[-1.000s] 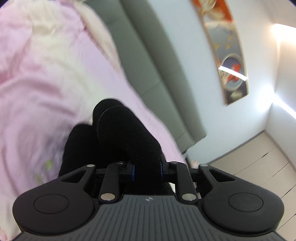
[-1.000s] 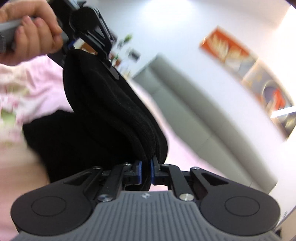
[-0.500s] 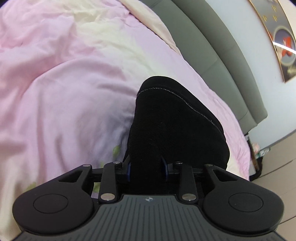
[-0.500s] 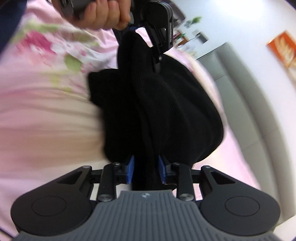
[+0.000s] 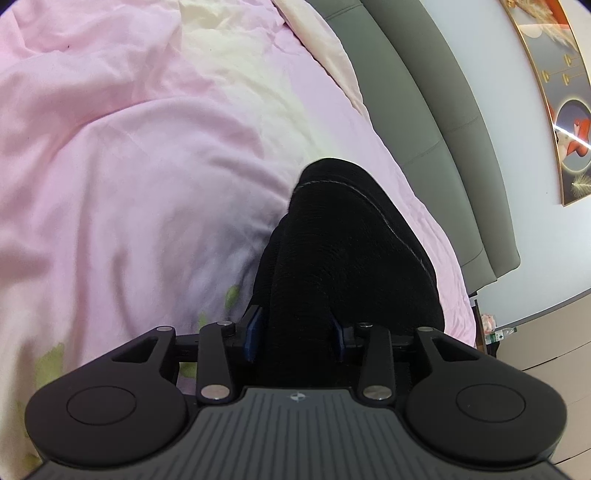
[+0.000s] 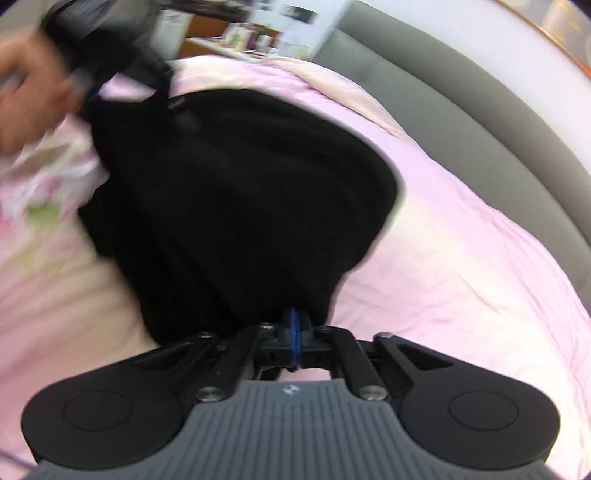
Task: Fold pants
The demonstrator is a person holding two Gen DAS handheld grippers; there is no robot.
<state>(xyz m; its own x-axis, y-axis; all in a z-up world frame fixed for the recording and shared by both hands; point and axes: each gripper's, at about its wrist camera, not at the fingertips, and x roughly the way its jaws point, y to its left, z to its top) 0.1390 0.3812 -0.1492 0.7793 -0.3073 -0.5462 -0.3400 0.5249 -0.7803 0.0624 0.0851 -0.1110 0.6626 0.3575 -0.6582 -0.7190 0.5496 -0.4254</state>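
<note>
The black pants [image 5: 343, 251] hang in a thick folded bundle over the pink bed cover [image 5: 147, 184]. My left gripper [image 5: 295, 332] is shut on a thick fold of them; the blue pads press the cloth from both sides. In the right wrist view the pants [image 6: 240, 203] spread wide and dark, blurred by motion. My right gripper [image 6: 294, 325] is shut, its blue pads nearly together on a thin edge of the pants. The left gripper [image 6: 122, 55] and the hand holding it show blurred at the top left, at the far corner of the pants.
A grey padded headboard [image 5: 424, 110] runs along the bed's far side, also in the right wrist view [image 6: 480, 110]. A framed picture [image 5: 554, 92] hangs on the wall. Pale floor [image 5: 546, 350] lies beyond the bed's edge. Shelves with small items [image 6: 251, 33] stand behind.
The right gripper's pads have closed from a thick fold to a thin edge, and its view has swung toward the headboard. The pants have spread out wider. The left gripper has hardly moved.
</note>
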